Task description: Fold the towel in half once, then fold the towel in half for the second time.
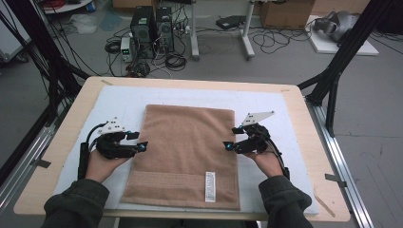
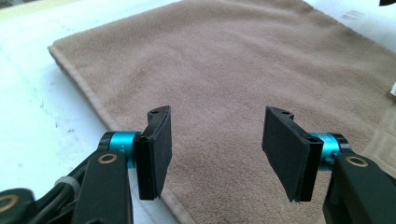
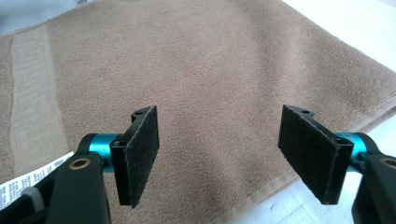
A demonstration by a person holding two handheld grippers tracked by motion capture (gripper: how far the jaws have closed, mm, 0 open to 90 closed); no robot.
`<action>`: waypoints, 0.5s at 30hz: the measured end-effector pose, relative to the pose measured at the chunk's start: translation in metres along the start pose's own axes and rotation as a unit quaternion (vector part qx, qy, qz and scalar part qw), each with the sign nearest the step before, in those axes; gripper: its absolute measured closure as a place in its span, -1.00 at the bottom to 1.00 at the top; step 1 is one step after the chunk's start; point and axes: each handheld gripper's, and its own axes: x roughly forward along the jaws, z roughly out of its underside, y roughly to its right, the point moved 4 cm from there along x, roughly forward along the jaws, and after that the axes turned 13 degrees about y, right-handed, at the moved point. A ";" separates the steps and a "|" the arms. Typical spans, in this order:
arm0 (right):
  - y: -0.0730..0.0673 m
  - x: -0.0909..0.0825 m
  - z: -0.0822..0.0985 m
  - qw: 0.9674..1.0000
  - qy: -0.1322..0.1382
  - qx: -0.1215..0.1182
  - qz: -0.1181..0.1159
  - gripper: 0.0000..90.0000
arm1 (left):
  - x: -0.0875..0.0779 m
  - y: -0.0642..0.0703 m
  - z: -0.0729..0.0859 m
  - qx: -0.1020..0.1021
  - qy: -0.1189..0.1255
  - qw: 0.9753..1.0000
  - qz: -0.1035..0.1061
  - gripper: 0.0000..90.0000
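Observation:
A folded tan towel (image 1: 187, 152) lies flat in the middle of the white mat, with a white care label (image 1: 210, 186) near its front edge. My left gripper (image 1: 141, 147) hovers at the towel's left edge, jaws pointing inward. Its jaws stand open over the towel (image 2: 224, 79) with nothing between them. My right gripper (image 1: 230, 145) hovers at the towel's right edge, facing the left one. Its jaws are open above the towel (image 3: 201, 70), nothing pinched, and the label (image 3: 28, 184) shows at the lower left of the right gripper view.
The white mat (image 1: 285, 118) covers a wooden table (image 1: 309, 142). Beyond the far edge, computer towers (image 1: 152, 28) and cables sit on the floor. Black frame struts (image 1: 342, 61) rise at the right and left sides.

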 end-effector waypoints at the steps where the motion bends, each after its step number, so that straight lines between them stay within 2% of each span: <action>1: 0.001 0.001 -0.001 1.000 -0.003 0.000 0.000 -0.37 | 0.000 -0.001 0.000 0.000 0.002 1.000 -0.001 -0.06; 6: 0.007 0.006 -0.010 1.000 -0.007 -0.007 0.005 -0.37 | 0.000 -0.007 -0.007 -0.002 0.004 1.000 -0.008 -0.06; 8: 0.010 0.007 -0.014 1.000 -0.009 -0.007 0.008 -0.37 | -0.001 -0.012 -0.011 -0.004 0.013 1.000 -0.014 -0.06; 11: 0.018 0.009 -0.020 1.000 -0.016 -0.003 0.016 -0.37 | 0.001 -0.020 -0.019 -0.004 0.014 1.000 -0.024 -0.06; 13: 0.024 0.010 -0.024 1.000 -0.002 -0.003 0.020 -0.35 | 0.004 -0.025 -0.025 -0.008 0.021 0.999 -0.029 -0.06; 15: 0.032 0.012 -0.025 0.999 -0.015 0.003 0.029 -0.35 | 0.009 -0.032 -0.030 -0.001 0.013 0.999 -0.044 -0.06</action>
